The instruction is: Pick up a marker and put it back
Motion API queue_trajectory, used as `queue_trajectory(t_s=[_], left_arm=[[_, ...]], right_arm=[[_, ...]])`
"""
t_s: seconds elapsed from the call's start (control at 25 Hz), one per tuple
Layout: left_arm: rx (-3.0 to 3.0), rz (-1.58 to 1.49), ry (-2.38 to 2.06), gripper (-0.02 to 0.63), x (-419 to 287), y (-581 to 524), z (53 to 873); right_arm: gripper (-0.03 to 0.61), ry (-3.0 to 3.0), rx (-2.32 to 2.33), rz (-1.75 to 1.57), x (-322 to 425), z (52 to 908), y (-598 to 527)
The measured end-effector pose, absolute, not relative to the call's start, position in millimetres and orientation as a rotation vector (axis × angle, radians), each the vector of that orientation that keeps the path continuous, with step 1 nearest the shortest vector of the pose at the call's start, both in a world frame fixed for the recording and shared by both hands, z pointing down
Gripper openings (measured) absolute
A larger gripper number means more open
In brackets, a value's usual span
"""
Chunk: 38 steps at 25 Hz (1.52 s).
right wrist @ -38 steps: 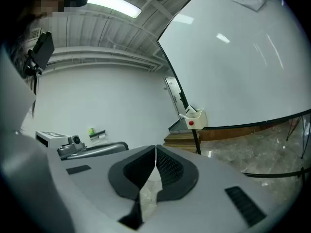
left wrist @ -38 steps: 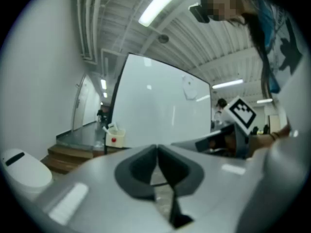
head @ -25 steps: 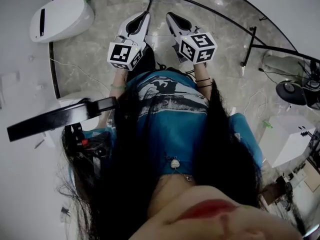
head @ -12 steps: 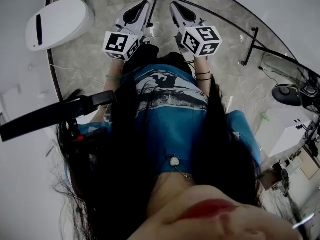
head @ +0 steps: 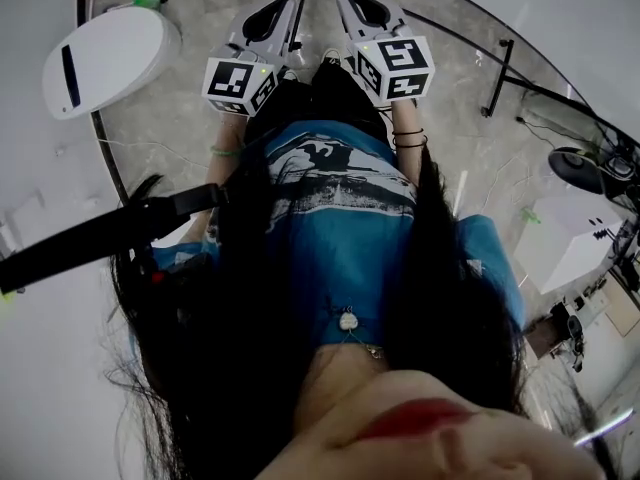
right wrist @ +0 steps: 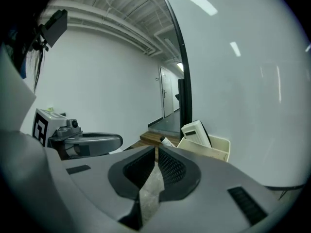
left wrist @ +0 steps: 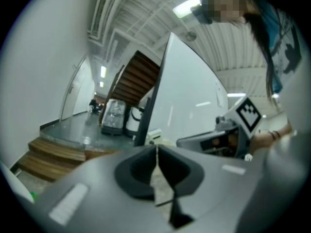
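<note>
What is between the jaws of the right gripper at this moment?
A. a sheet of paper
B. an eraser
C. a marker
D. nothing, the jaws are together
D: in the right gripper view, the jaws of the right gripper meet at the tips and nothing is held between them.

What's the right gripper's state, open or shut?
Shut and empty. In the right gripper view, the grey right gripper has its black ribbed fingers meeting at their tips, with nothing between them.
</note>
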<state>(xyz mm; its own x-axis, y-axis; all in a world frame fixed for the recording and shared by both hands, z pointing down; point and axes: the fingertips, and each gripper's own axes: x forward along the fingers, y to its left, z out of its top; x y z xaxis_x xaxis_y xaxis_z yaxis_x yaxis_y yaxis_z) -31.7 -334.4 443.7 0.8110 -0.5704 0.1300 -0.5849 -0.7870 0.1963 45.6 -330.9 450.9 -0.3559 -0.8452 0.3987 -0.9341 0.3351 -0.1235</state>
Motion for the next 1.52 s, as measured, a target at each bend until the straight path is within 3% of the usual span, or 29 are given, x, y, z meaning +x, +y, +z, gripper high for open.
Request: queue_trajectory(t_s=[0.24,0.28,0.32,0.44,0.92,1.32,1.52], left_arm=[[2.758,0.083,-0.954,0.008,-28,-351,437],[2.754,0.078,-0.969,0.008,-28,-354,436],[2.752,0.071,-0.983,0.008,-28,-357,433],[2.747,0.053,-1.025,0.008,-31,-366,427],[2.720,0.076,-1.087,0.008,-30,-383,428],[2.730,0.083,-1.073,0.008,-35,-381,431],[2.752,0.076,-1.031,0.008,-28,-377,427]], right_arm=[[0.016,-2.309,1.509,0.332,47,443,-361],[0.042,-2.306,1.486,0.312,46,443,-364],[0.119,-2.305,1.458,0.293,44,443,-366],[0.158,-2.289,1.352,0.241,36,448,-374],[0.159,-2.139,1.103,0.148,26,485,-387],[0.083,-2.210,1.338,0.198,49,455,-394],[0.081,-2.247,1.482,0.205,68,423,-388]])
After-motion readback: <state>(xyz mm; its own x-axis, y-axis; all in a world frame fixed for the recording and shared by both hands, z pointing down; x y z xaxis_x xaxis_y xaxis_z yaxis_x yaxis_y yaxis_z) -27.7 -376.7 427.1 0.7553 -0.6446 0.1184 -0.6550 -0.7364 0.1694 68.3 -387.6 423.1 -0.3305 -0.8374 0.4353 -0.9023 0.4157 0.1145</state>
